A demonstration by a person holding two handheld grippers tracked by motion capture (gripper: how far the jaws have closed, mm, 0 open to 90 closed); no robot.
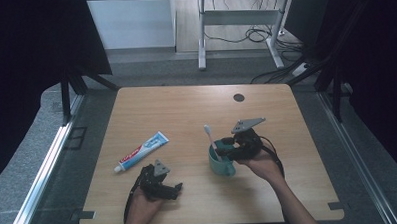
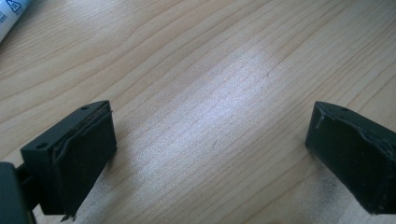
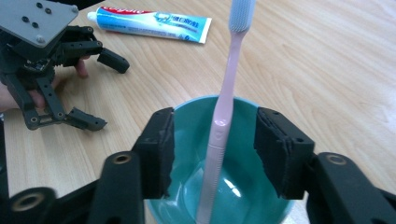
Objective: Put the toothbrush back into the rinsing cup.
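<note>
Item: pink toothbrush (image 3: 224, 116) standing in teal cup (image 3: 187, 121), right tool (image 3: 212, 144) spreading around it unpinched; left tool (image 2: 210, 154) idling spread; toothpaste (image 1: 141, 152) lying untouched on counter (image 1: 186, 102).

One of each item, two grippers

Around the one teal cup (image 1: 222, 162) there is one pink toothbrush (image 1: 210, 137) standing inside it, one toothpaste tube (image 1: 141, 152) well to its left, and two grippers: right gripper (image 3: 214, 144) over it, left gripper (image 1: 177, 189) near its left.
</note>
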